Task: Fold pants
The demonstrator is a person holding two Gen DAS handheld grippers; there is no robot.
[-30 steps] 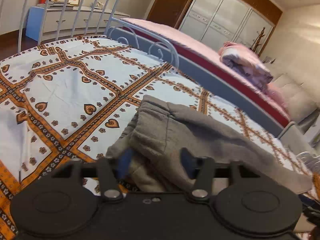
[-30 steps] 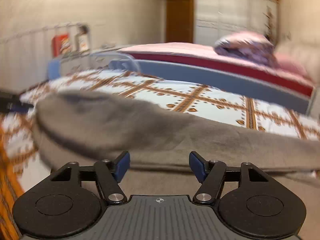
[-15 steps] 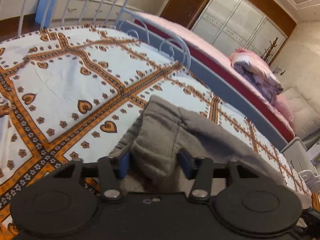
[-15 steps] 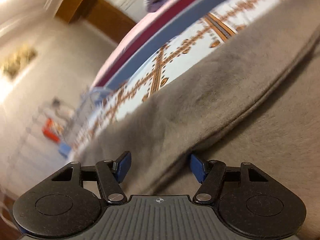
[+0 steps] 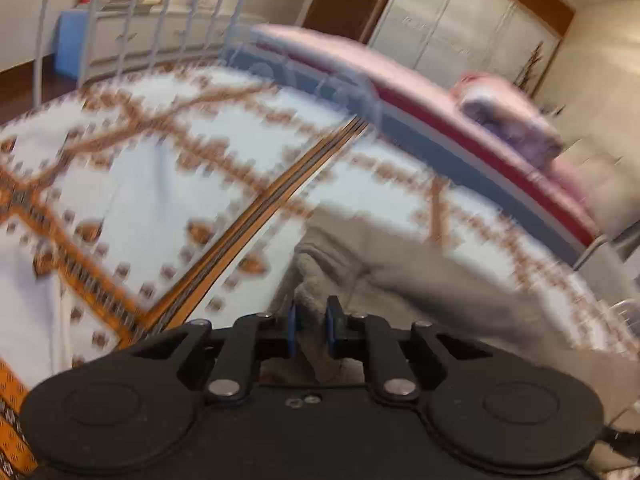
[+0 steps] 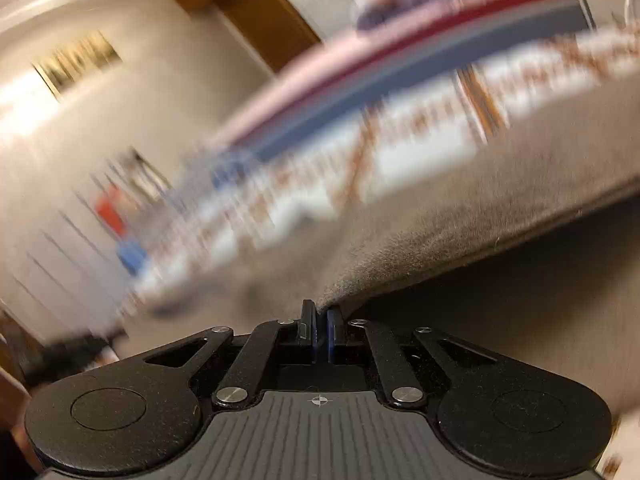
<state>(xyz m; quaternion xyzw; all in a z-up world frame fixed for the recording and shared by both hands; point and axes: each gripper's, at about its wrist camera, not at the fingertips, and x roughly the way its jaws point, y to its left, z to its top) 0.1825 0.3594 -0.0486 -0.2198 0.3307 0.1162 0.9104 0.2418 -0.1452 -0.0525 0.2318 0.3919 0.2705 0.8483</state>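
Note:
The grey fleece pants (image 5: 400, 272) lie on the patterned bed cover (image 5: 132, 184), reaching to the right. My left gripper (image 5: 311, 330) is shut on a bunched end of the pants, with grey cloth pinched between the blue pads. In the right wrist view my right gripper (image 6: 320, 330) is shut on a folded edge of the pants (image 6: 460, 220), which rises up and to the right from the jaws. Both views are blurred by motion.
A white and orange heart-patterned cover spreads over the near bed. A white metal bed rail (image 5: 120, 20) stands at the back left. A second bed with pink bedding (image 5: 400, 76) and a bundled blanket (image 5: 508, 112) lies beyond. Wardrobes (image 5: 460, 28) line the far wall.
Both grippers have closed from open onto the pants. Both views have shifted and blurred, so both hands are moving with the cloth held.

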